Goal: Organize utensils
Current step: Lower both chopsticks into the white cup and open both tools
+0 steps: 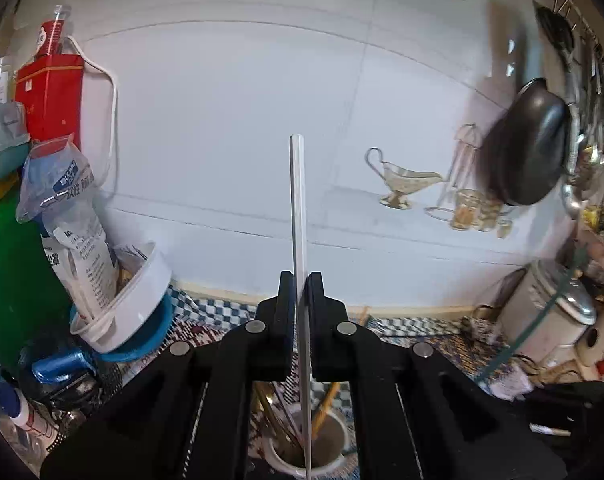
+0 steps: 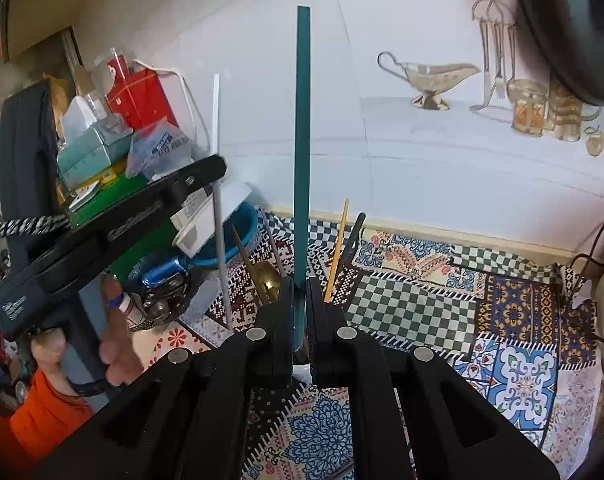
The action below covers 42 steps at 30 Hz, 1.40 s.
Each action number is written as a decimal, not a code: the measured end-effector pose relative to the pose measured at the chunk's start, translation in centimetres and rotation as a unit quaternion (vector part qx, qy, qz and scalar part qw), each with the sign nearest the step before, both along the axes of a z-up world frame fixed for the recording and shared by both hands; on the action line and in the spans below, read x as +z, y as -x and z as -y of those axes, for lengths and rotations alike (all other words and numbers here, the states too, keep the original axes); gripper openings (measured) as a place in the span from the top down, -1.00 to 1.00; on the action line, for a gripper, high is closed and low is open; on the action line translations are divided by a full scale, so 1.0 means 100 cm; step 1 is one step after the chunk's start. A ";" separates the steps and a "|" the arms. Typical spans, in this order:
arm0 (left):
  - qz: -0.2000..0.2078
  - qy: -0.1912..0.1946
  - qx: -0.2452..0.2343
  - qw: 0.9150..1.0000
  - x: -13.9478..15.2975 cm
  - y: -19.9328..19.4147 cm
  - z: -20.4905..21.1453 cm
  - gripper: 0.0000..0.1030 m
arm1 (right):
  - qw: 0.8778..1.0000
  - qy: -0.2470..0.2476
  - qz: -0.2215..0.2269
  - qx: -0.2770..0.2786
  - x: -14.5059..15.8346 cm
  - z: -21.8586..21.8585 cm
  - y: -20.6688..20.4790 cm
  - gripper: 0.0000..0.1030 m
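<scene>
My left gripper [image 1: 301,280] is shut on a thin white stick [image 1: 298,200] that stands upright, its lower end reaching down into a white cup [image 1: 334,464]. Several utensils stand in that cup, among them a wooden chopstick [image 1: 325,404]. My right gripper [image 2: 301,284] is shut on a long teal stick [image 2: 303,120], also upright. In the right wrist view a gold spoon [image 2: 268,276], a wooden chopstick [image 2: 338,248] and a dark utensil [image 2: 352,236] rise behind its fingers, and the cup is mostly hidden. The left gripper [image 2: 216,172] shows at the left with the white stick [image 2: 218,208].
A patterned cloth [image 2: 422,300] covers the counter. At the left stand a white tub with a bag [image 1: 130,304], a blue bowl [image 1: 150,344] and a red tin [image 1: 50,96]. A dark pan [image 1: 530,144] hangs at the right above a rice cooker [image 1: 550,312]. A person's hand [image 2: 114,344] holds the left gripper.
</scene>
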<state>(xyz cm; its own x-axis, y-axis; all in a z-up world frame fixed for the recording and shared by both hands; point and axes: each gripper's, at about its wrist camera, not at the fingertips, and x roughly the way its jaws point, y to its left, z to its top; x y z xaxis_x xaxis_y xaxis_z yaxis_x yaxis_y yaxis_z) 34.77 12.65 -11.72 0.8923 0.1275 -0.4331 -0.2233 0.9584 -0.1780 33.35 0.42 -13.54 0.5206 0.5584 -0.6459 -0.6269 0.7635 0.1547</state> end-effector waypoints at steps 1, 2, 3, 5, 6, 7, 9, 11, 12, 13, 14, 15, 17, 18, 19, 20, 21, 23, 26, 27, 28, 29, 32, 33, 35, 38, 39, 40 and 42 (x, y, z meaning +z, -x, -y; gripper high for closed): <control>0.000 -0.005 0.006 1.000 -0.004 -0.004 0.000 0.91 | 1.000 0.002 -0.001 0.000 -0.002 -0.001 -0.002 0.89; -0.001 -0.009 0.011 1.000 -0.010 -0.007 0.000 0.91 | 1.000 0.004 -0.004 0.000 -0.004 -0.002 -0.004 0.89; -0.002 -0.010 0.013 1.000 -0.014 -0.010 0.000 0.91 | 1.000 0.006 -0.007 0.000 -0.007 -0.003 -0.006 0.89; -0.007 -0.011 0.019 1.000 -0.026 -0.016 0.000 0.91 | 1.000 0.011 -0.011 -0.001 -0.012 -0.005 -0.011 0.89; -0.009 -0.012 0.021 1.000 -0.032 -0.019 0.000 0.91 | 1.000 0.014 -0.013 -0.002 -0.015 -0.006 -0.013 0.89; -0.011 -0.011 0.024 1.000 -0.038 -0.020 0.000 0.91 | 1.000 0.017 -0.015 -0.002 -0.018 -0.007 -0.016 0.89; -0.014 -0.006 0.022 1.000 -0.047 -0.022 0.000 0.91 | 1.000 0.021 -0.023 -0.003 -0.025 -0.009 -0.022 0.89; -0.017 0.000 0.021 1.000 -0.056 -0.024 0.000 0.91 | 0.999 0.026 -0.031 -0.004 -0.033 -0.011 -0.027 0.89; -0.020 0.002 0.019 1.000 -0.060 -0.025 0.000 0.91 | 0.999 0.028 -0.037 -0.003 -0.037 -0.012 -0.029 0.89; -0.021 0.003 0.017 1.000 -0.064 -0.024 0.001 0.91 | 0.999 0.030 -0.041 -0.002 -0.040 -0.012 -0.031 0.89; -0.023 0.003 0.015 1.000 -0.067 -0.024 0.003 0.91 | 0.998 0.033 -0.046 -0.002 -0.045 -0.014 -0.033 0.89; -0.026 0.002 0.011 1.000 -0.070 -0.023 0.004 0.91 | 0.998 0.035 -0.051 -0.002 -0.048 -0.015 -0.034 0.89; -0.033 -0.002 0.006 0.999 -0.076 -0.020 0.006 0.91 | 0.997 0.039 -0.063 0.001 -0.056 -0.017 -0.037 0.89; -0.037 -0.002 0.004 0.999 -0.078 -0.019 0.007 0.91 | 0.997 0.042 -0.068 0.002 -0.060 -0.018 -0.039 0.89; -0.043 0.000 0.001 0.999 -0.081 -0.017 0.007 0.91 | 0.996 0.046 -0.073 0.003 -0.065 -0.019 -0.040 0.89; -0.050 0.003 -0.002 0.999 -0.084 -0.016 0.006 0.91 | 0.996 0.047 -0.077 0.003 -0.068 -0.019 -0.041 0.89; -0.056 0.006 -0.004 0.998 -0.086 -0.015 0.006 0.91 | 0.995 0.049 -0.083 0.004 -0.072 -0.020 -0.043 0.89; -0.070 0.009 -0.007 0.997 -0.091 -0.012 0.006 0.91 | 0.994 0.054 -0.091 0.004 -0.079 -0.021 -0.045 0.89; -0.097 0.028 -0.022 0.995 -0.099 -0.011 0.006 0.92 | 0.993 0.060 -0.103 0.003 -0.086 -0.022 -0.049 0.89; -0.104 0.037 -0.027 0.994 -0.100 -0.010 0.005 0.92 | 0.993 0.062 -0.104 0.003 -0.088 -0.022 -0.050 0.89; -0.110 0.043 -0.030 0.993 -0.102 -0.009 0.005 0.92 | 0.993 0.064 -0.104 0.003 -0.090 -0.023 -0.050 0.89; -0.115 0.045 -0.031 0.992 -0.102 -0.009 0.005 0.92 | 0.992 0.065 -0.104 0.002 -0.091 -0.023 -0.052 0.89; -0.130 0.051 -0.036 0.990 -0.103 -0.007 0.006 0.92 | 0.991 0.070 -0.111 0.003 -0.094 -0.024 -0.054 0.87; -0.135 0.055 -0.040 0.989 -0.103 -0.007 0.007 0.92 | 0.991 0.072 -0.112 0.002 -0.094 -0.024 -0.055 0.87; -0.144 0.051 -0.042 0.987 -0.101 -0.007 0.009 0.92 | 0.991 0.074 -0.113 0.003 -0.094 -0.024 -0.055 0.87; -0.151 0.037 -0.044 0.987 -0.095 -0.003 0.012 0.92 | 0.991 0.074 -0.112 0.010 -0.091 -0.023 -0.053 0.87; -0.152 0.031 -0.045 0.987 -0.091 -0.001 0.014 0.92 | 0.991 0.074 -0.109 0.012 -0.089 -0.021 -0.051 0.87; -0.152 0.026 -0.046 0.987 -0.087 0.001 0.016 0.92 | 0.991 0.074 -0.107 0.012 -0.086 -0.020 -0.049 0.84; -0.152 0.018 -0.048 0.987 -0.080 0.006 0.019 0.92 | 0.992 0.072 -0.104 0.014 -0.081 -0.017 -0.048 0.78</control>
<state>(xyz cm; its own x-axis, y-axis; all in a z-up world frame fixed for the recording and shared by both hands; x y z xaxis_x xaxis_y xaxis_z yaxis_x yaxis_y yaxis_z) 34.21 10.70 -19.73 0.7272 0.0286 -0.6858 -0.1810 0.9718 -0.1513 38.10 2.11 -21.64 0.3534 0.4646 -0.8120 -0.6136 0.7703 0.1737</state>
